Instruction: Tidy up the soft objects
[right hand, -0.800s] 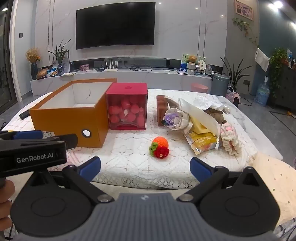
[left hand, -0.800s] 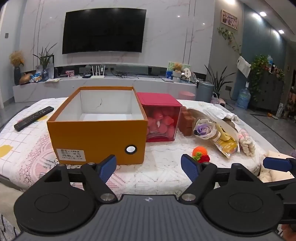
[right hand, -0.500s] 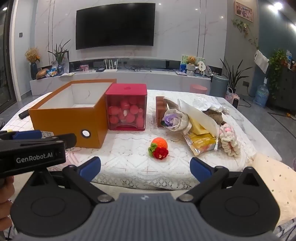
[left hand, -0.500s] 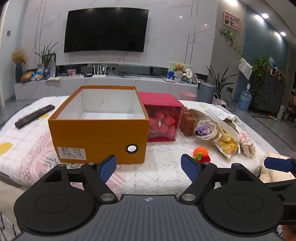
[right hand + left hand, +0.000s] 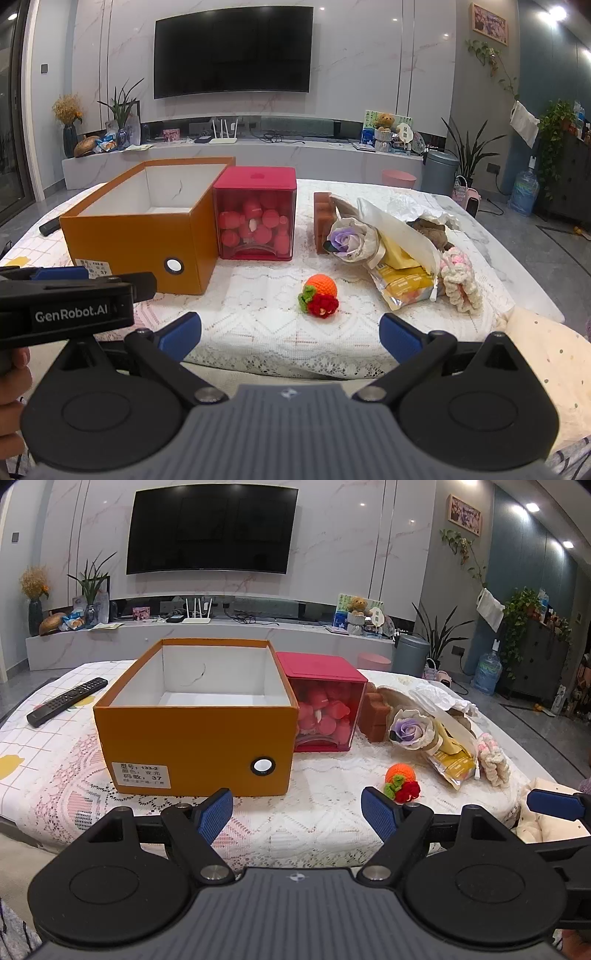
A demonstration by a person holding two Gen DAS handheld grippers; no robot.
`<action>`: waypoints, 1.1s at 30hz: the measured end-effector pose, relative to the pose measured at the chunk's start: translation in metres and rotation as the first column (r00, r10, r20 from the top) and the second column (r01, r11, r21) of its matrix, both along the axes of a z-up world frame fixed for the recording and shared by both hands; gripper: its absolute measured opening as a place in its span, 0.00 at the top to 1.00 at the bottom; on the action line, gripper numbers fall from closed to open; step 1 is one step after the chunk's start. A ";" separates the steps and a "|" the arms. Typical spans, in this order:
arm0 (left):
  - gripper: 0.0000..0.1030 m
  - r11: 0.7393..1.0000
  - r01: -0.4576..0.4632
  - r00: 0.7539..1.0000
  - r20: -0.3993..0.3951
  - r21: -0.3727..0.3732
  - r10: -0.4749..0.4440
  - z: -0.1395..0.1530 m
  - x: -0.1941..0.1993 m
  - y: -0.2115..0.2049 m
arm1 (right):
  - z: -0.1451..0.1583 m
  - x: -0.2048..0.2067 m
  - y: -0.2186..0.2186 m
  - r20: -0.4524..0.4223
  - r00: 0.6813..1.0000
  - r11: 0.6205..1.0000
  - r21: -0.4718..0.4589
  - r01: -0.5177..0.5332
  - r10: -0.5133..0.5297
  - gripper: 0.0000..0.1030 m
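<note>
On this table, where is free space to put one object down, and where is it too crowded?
Free: the lace cloth in front of the red box, between the orange box and the crochet orange. The orange box is also empty inside. Crowded: the right side, where purple rose, yellow packet and knitted piece overlap.

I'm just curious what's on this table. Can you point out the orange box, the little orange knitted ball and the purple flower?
orange box (image 5: 129,240), right wrist view, its front wall.
orange knitted ball (image 5: 321,286), right wrist view, its top.
purple flower (image 5: 412,725), left wrist view, its petals.
</note>
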State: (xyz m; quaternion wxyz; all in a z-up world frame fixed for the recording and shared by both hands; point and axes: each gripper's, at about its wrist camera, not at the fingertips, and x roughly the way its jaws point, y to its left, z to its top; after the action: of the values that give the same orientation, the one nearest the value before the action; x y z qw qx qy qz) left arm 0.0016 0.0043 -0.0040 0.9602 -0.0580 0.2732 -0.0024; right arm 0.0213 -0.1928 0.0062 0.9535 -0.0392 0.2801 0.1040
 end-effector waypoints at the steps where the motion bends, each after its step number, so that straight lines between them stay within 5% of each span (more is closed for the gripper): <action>1: 0.10 1.000 0.001 1.000 -0.002 0.000 -0.001 -0.001 0.000 0.000 | 0.000 0.000 0.000 0.000 1.000 1.000 -0.003 0.000 0.000 0.02; 33: 0.10 1.000 0.000 1.000 -0.008 -0.005 0.000 -0.002 0.001 -0.001 | 0.001 -0.002 0.000 0.008 1.000 1.000 -0.018 0.012 -0.012 0.03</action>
State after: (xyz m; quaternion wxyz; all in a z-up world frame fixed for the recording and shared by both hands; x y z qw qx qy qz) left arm 0.0027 0.0037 -0.0057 0.9590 -0.0603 0.2769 -0.0028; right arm 0.0191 -0.1932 0.0075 0.9548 -0.0466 0.2776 0.0957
